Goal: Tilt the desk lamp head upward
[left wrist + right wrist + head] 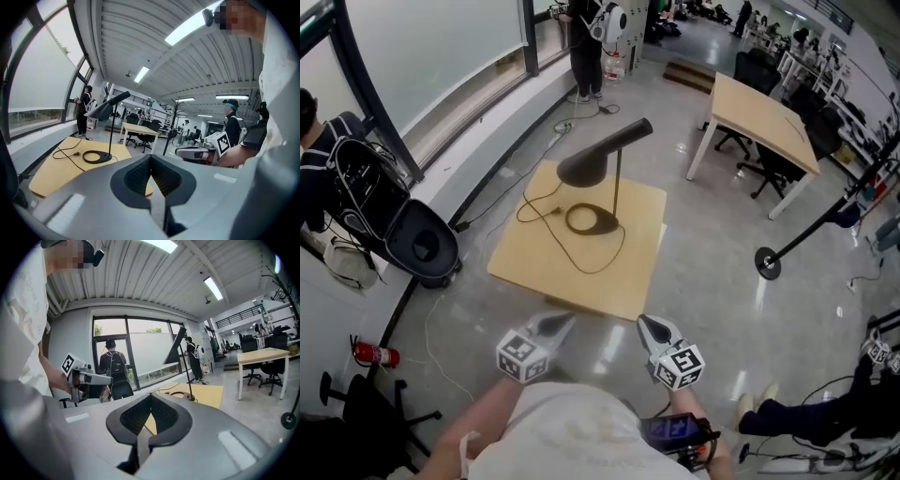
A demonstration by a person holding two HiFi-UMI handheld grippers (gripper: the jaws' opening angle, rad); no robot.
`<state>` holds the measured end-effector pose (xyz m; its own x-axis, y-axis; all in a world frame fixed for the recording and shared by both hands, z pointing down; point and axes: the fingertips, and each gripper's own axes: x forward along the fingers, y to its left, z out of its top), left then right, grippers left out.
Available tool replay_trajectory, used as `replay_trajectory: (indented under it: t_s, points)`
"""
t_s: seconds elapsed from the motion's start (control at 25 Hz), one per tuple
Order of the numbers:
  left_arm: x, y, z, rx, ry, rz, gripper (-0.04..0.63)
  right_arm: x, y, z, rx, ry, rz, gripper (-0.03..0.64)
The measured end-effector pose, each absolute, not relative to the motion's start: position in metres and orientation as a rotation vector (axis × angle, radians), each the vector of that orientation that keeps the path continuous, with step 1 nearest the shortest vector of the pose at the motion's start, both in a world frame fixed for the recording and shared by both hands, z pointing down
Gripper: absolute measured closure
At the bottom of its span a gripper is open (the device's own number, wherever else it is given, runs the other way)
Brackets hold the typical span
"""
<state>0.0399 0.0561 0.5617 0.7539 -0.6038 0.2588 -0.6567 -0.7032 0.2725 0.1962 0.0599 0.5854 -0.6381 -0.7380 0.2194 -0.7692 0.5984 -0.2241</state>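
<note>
A black desk lamp stands on a small wooden table (619,281). Its ring base (592,220) carries a thin upright pole (617,183). The cone-shaped lamp head (598,157) slopes down to the left, and a cord loops across the tabletop. Both grippers hover short of the table's near edge, apart from the lamp. My left gripper (561,322) is shut and empty, as is my right gripper (649,325). The left gripper view shows the lamp head (108,106) and ring base (97,157) ahead to the left. In the right gripper view the lamp head (175,349) shows against the window.
A person with a backpack (358,183) stands by the window at left, beside a black round chair (422,244). A fire extinguisher (375,354) lies on the floor. A larger desk (764,112) with office chairs stands at back right, and a black stand's round base (766,262) at right.
</note>
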Motion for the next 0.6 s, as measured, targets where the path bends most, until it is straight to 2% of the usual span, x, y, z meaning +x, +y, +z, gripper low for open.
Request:
replay_trajectory:
  t_s: [0.6]
  points:
    - [0.038, -0.037, 0.575, 2.574, -1.002, 0.179, 0.594, 0.199, -0.034, 0.572, 1.246, -2.711, 0.345, 0.604]
